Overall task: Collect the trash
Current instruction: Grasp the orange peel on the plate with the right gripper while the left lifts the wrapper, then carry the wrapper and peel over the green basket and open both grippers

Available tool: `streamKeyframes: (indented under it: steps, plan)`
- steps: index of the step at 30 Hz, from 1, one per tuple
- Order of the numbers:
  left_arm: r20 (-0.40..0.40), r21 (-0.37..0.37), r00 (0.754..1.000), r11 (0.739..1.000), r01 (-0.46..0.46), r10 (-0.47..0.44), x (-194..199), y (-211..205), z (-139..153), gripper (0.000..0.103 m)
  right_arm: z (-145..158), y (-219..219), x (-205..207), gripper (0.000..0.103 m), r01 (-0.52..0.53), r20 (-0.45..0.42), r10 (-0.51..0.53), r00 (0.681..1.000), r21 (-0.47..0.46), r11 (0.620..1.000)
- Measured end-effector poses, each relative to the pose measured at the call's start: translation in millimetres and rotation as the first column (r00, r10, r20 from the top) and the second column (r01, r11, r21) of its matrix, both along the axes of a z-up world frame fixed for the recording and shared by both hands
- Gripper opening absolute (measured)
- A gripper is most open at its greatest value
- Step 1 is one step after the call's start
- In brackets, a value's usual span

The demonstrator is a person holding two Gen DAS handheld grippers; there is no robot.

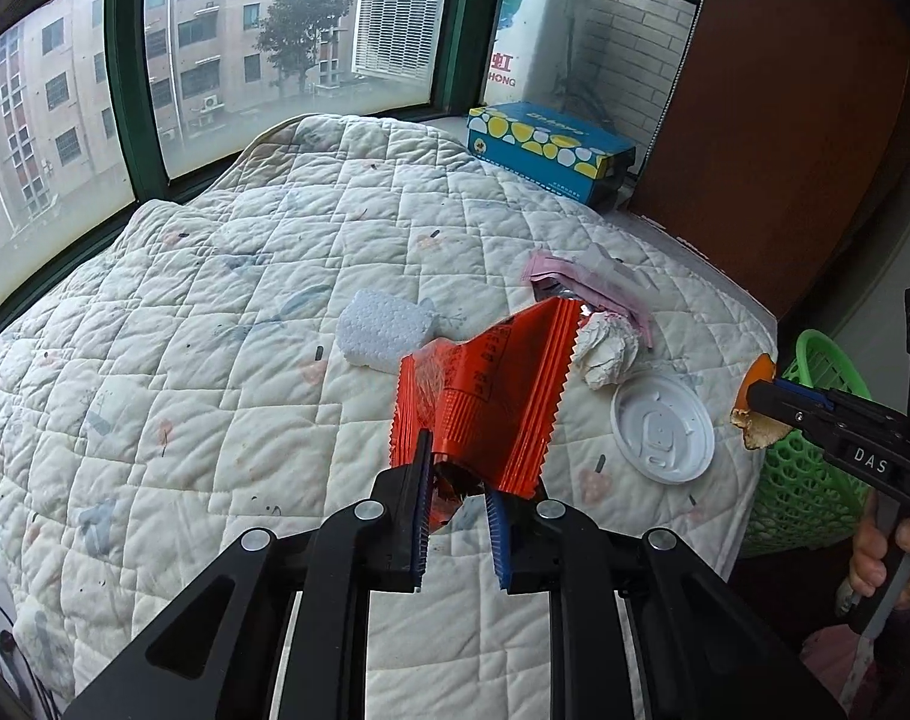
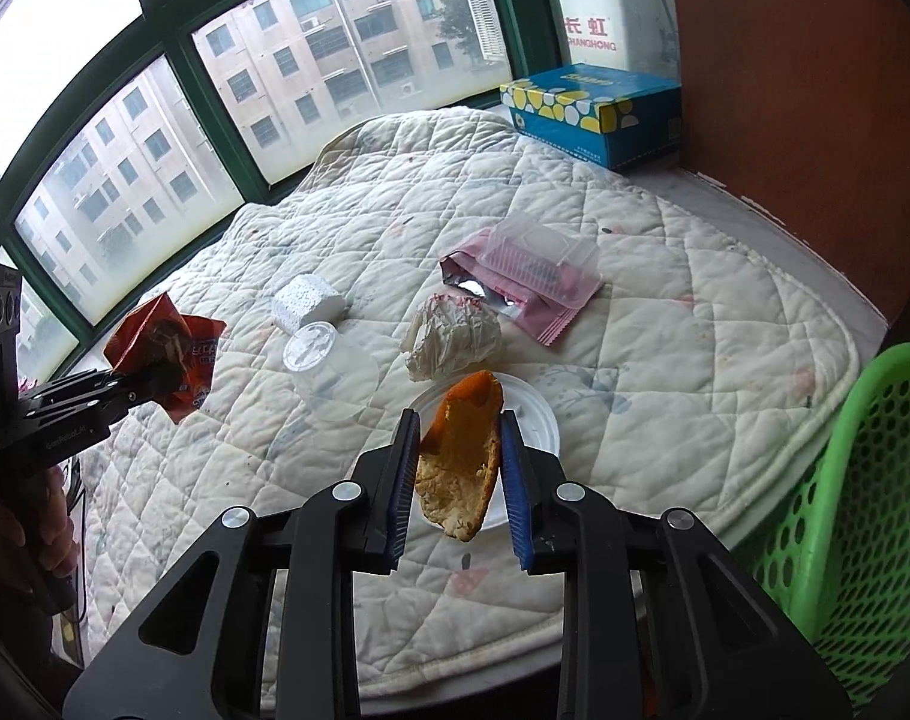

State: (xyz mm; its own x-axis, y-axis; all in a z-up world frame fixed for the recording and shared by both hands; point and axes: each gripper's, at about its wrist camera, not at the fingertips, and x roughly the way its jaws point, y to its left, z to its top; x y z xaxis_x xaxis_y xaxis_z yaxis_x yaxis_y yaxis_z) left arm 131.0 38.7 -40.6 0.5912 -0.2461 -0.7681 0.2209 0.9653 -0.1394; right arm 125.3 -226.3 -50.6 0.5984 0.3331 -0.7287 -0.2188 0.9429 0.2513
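My left gripper (image 1: 455,468) is shut on a red snack wrapper (image 1: 484,396) and holds it above the white quilt (image 1: 215,330); the wrapper also shows in the right wrist view (image 2: 167,354). My right gripper (image 2: 459,438) is shut on an orange peel (image 2: 460,456), held over a white plastic lid (image 2: 532,420). In the left wrist view the peel (image 1: 757,402) hangs near the quilt's right edge, beside the green basket (image 1: 814,450). A crumpled tissue (image 2: 452,333), a pink packet with a clear tray (image 2: 532,270), a white foam block (image 2: 305,300) and a clear cup (image 2: 329,366) lie on the quilt.
A blue tissue box (image 2: 598,114) stands at the back by the window. A brown cabinet wall (image 2: 814,90) rises on the right. The green basket (image 2: 862,510) stands off the quilt's right edge, below it.
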Motion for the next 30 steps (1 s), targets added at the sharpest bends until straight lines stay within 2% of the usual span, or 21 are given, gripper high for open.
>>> streamKeyframes:
  steps: [11,23,26,29,30]
  plan:
    - [0.036,-0.036,0.989,0.988,0.148,-0.147,-3.9,-82.2,28.5,0.016,21.8,-79.8,-36.2,0.027,0.137,0.039,-0.135,0.990,-0.029,0.990]
    - [0.049,-0.068,0.948,0.946,0.316,-0.313,-1.3,-192.2,46.5,0.016,15.9,-176.9,-69.0,0.030,0.298,0.010,-0.298,0.955,-0.054,0.953]
    - [0.052,-0.069,0.934,0.932,0.356,-0.353,0.0,-216.9,50.9,0.016,14.5,-196.2,-76.7,0.032,0.331,0.002,-0.331,0.944,-0.057,0.942]
    - [0.052,-0.062,0.921,0.919,0.389,-0.387,1.4,-239.7,52.8,0.016,15.0,-210.9,-84.8,0.043,0.363,0.008,-0.363,0.932,-0.056,0.930]
    - [0.049,-0.062,0.918,0.916,0.397,-0.394,2.6,-246.1,52.5,0.016,15.7,-214.8,-87.7,0.044,0.371,0.011,-0.371,0.928,-0.058,0.927]
